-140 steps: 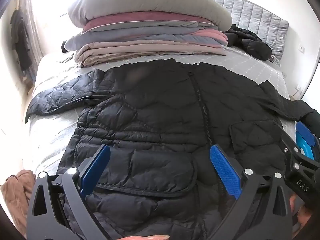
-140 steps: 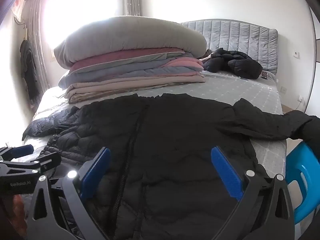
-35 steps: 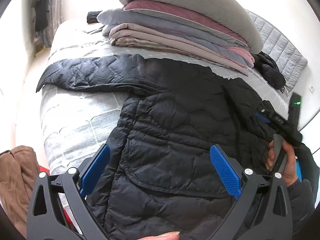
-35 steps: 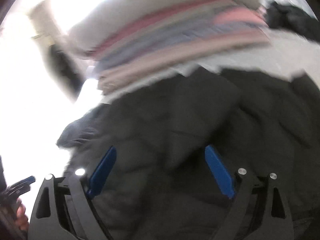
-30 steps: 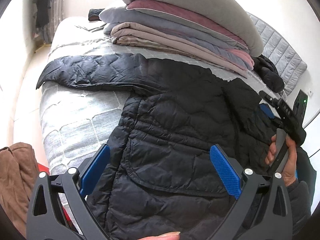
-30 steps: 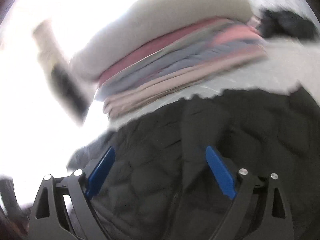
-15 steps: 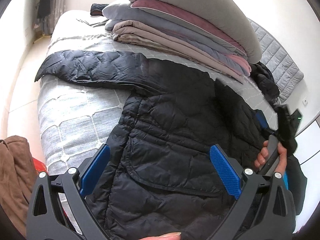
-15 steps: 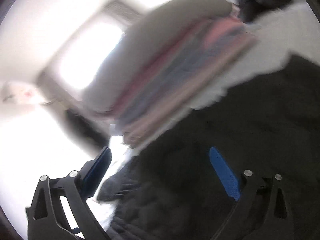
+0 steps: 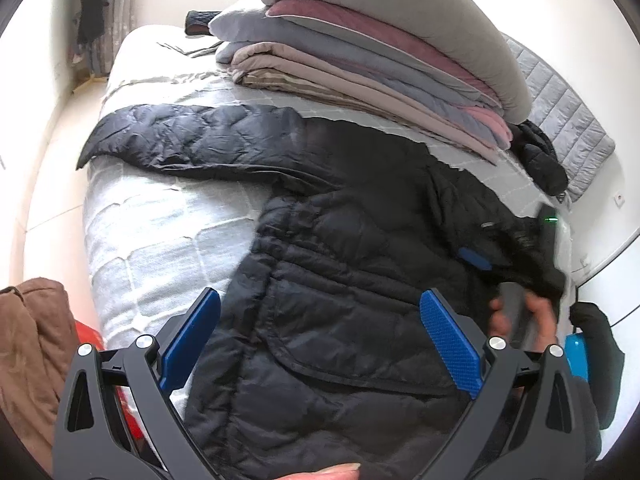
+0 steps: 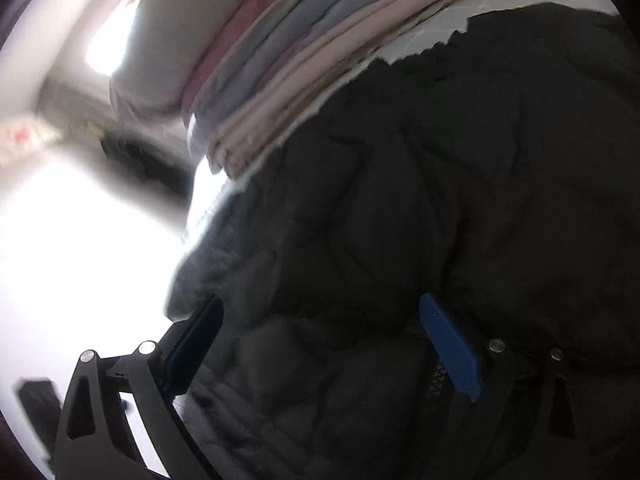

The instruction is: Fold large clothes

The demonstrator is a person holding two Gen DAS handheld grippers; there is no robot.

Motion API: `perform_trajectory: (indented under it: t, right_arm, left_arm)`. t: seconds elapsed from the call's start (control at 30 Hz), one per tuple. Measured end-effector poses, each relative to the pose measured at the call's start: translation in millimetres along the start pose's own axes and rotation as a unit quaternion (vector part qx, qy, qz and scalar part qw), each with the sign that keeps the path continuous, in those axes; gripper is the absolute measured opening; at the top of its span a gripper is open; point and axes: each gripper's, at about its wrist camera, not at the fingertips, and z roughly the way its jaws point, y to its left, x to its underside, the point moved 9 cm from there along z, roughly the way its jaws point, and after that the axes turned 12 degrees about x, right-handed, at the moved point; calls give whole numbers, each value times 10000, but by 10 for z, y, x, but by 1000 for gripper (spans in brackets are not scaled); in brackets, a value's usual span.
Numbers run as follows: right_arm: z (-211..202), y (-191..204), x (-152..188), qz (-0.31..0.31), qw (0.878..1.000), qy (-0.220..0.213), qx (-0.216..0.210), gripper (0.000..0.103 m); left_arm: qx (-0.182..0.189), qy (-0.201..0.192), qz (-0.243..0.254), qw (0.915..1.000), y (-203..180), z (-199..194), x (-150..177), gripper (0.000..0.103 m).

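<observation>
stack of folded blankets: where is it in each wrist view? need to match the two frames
Left wrist: stack of folded blankets sits upper centre to upper right, on the bed behind the black jacket.
Right wrist: same stack, blurred and tilted, at top centre-left above the jacket.
Shared landmark: the jacket's jagged far edge against the pale bedcover just below the stack.

daylight pours in from the window side, so the left wrist view is bright and sharp, though the black jacket (image 9: 352,264) swallows detail and the fisheye bends everything at the rim. the right wrist view is smeared with motion blur, its left half blown out white with glare. the right gripper (image 9: 516,248) looks blurry too.
</observation>
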Motion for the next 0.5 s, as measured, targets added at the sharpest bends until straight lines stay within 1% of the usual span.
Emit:
perform_trajectory:
  t: [0.03,0.07,0.1,0.13,0.2,0.23,0.27,0.3,0.37,0.4,0.47,0.5]
  right_arm:
    - [-86,68,16,-12,9999,-54,-151,95]
    - [-199,178,66,-171,9995,-100,-252,95]
    - [-304,266,141,-354,9990,-128,-255,95]
    - [-443,367,253,-536,9980,-146,-315,95]
    - [-701,483,454,-674,9961,-128,-558,95]
    - [-865,511,594,-689,9955,-129,-633,95]
    - [-943,500,651,-685,9954,-141,-655,95]
    - [-1067,446,779,-682,9949,-176,-718,95]
    - [-1247,333,907,-613,9943,-298,-820,95]
    - [-1315,282,940,-498,9943,-358,-869,95]
    - [-1385,183,939,-182,9934,-390,-1063,95]
    - [-1412,130,911,-15,9923,-421,-1168,95]
  left_arm:
    - [-16,0,-48,10000,70,-8,-31,97]
    - [-12,3,-120,9999,144,-18,-59,97]
    - [13,-2,-267,9996,254,-38,-95,97]
    - [37,-26,-398,9992,339,-57,-119,97]
    - [82,-131,-695,9975,546,-107,-184,97]
    - [98,-214,-863,9960,713,-143,-252,97]
    - [112,-286,-940,9951,826,-165,-310,97]
    - [113,-347,-985,9945,927,-178,-365,97]
    - [147,-432,-1250,9911,1271,-168,-484,97]
    - [284,-462,-1570,9861,1506,-141,-537,97]
    - [592,-582,-2201,9719,1836,-108,-597,97]
    - [940,-714,-2663,9566,2042,-92,-652,97]
